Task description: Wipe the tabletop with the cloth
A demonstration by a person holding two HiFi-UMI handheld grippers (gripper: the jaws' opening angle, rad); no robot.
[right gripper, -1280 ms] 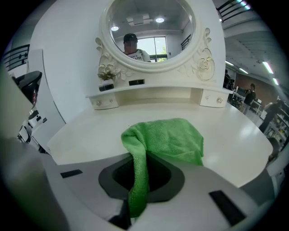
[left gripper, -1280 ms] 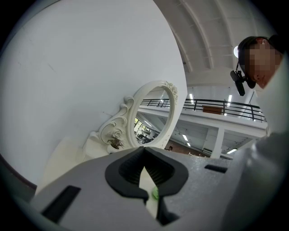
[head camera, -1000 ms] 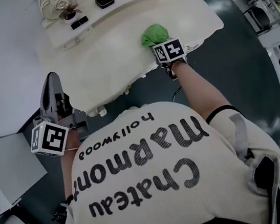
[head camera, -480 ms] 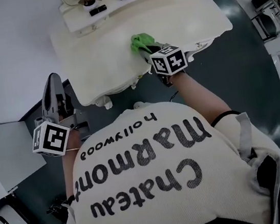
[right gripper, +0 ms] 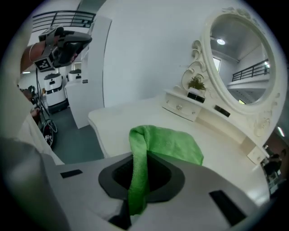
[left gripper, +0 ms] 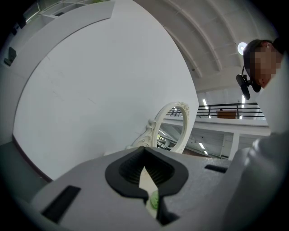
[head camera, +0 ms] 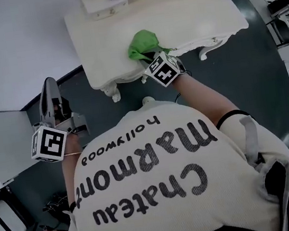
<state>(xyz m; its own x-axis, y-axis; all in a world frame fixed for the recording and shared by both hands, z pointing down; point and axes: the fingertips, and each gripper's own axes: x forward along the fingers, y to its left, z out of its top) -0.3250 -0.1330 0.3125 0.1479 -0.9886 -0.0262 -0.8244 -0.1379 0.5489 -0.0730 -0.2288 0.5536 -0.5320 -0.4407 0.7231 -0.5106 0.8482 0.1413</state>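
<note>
Cloth [head camera: 144, 42] green and bunched on the white table [head camera: 101, 35], near its front edge, at 12 o'clock in the head view, one end pinched tight in the right gripper [right gripper: 137, 180], left gripper [head camera: 49, 85] at 9 o'clock, off the table, jaws together, nothing held

Green cloth [head camera: 144, 43] bunched on white tabletop [head camera: 189, 15] near front edge (one fold pulled up, clamped in right gripper [right gripper: 137, 180]), rest lying crumpled on the surface.
</note>
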